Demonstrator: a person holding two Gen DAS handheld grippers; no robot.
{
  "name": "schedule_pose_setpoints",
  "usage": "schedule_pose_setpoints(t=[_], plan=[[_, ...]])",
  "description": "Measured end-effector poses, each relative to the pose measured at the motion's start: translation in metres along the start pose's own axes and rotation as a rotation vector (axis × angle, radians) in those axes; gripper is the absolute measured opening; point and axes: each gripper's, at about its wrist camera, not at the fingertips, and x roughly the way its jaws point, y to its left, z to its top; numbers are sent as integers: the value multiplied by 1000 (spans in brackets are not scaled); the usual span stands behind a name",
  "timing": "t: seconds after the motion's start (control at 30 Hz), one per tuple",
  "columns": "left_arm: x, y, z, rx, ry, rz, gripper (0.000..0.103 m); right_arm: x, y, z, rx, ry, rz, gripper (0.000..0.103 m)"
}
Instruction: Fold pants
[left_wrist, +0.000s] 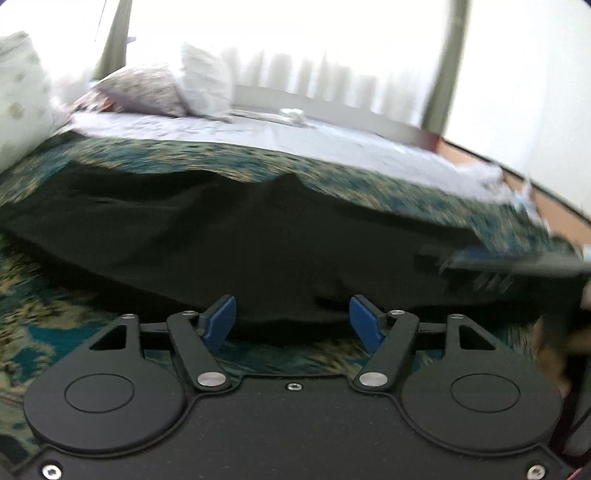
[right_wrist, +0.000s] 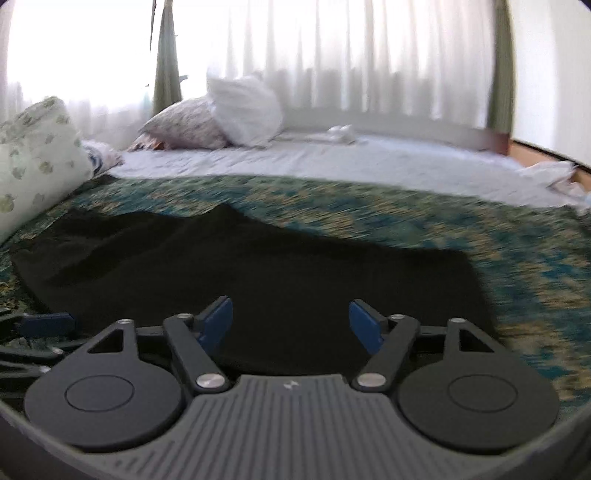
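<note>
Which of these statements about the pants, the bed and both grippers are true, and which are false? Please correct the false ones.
1. The pants are black. True.
2. The left gripper is shut on the pants. False: its jaws stand open, holding nothing.
3. The pants lie on a teal patterned bedspread. True.
4. The right gripper is shut. False: its jaws stand open.
5. Pillows lie at the far end of the bed. True.

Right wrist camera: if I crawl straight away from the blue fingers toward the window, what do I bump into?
Black pants → teal patterned blanket → pale sheet → white pillow → curtains.
</note>
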Motion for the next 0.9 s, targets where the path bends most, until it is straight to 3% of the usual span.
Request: schedule_pose_setpoints(t=[0.13,0.2,0.27,0.4,0.53,0.67,0.77,0.9], plan=[[-3,38,10,-83,-25,102,68,27,38,-2,-32,42,42,69],[-4,58,13,-118,-49,178,74,39,50,-10,-48,74,44,67],[-6,78,17,-157,-83,273,84,38,57,-18,-68,44,25,67],[-1,126,29,-270,-112,376,88,34,57,-22,-65,34,28,67],[20,179,40,-466,-84,394,88,31,56,-24,-68,27,28,67],[34,207,47,-549,-116,384,97,32,56,-24,-70,25,28,68],[47,218,52,-570,-121,391,101,34,54,-24,-57,27,37,67],[67,214,60,-509,-106,424,103,34,51,-23,-47,24,44,68]])
